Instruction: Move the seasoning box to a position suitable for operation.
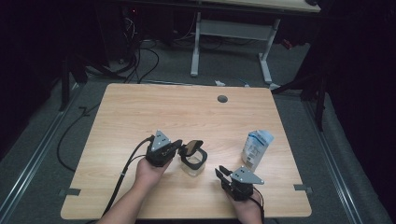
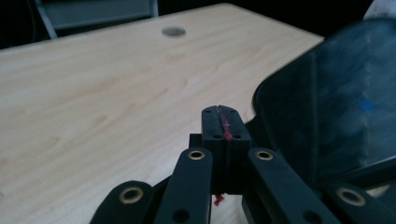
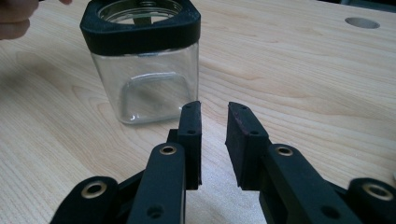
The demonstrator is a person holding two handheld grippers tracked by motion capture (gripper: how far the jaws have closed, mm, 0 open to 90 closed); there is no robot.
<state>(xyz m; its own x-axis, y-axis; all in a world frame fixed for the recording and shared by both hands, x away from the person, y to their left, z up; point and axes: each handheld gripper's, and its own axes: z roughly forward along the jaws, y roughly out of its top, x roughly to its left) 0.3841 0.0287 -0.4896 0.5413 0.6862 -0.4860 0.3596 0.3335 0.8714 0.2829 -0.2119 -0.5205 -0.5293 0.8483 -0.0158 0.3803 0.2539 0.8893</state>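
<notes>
Left gripper (image 1: pixel 180 148), jaws pressed together, sits just beside the hinged lid (image 1: pixel 192 148) of the glass jar (image 1: pixel 193 161) (whether it pinches the lid's edge, can't tell). The jar stands open near the table's (image 1: pixel 140 112) front edge, about midway. Glass is stiff, slick, breakable, so I'd grab the black collar. Right gripper (image 1: pixel 223 173) is near it, jaws slightly spread, empty. A pouch (image 1: pixel 256 148) stands toward the right edge.

We see a clear square jar (image 3: pixel 148 88) standing upright on the counter (image 1: pixel 140 112), toward its near edge. A thick black collar (image 3: pixel 140 35) rings its open mouth, and its dark lid (image 1: pixel 192 148) tilts up over the rim (we cannot tell what holds it). The glass looks empty.
</notes>
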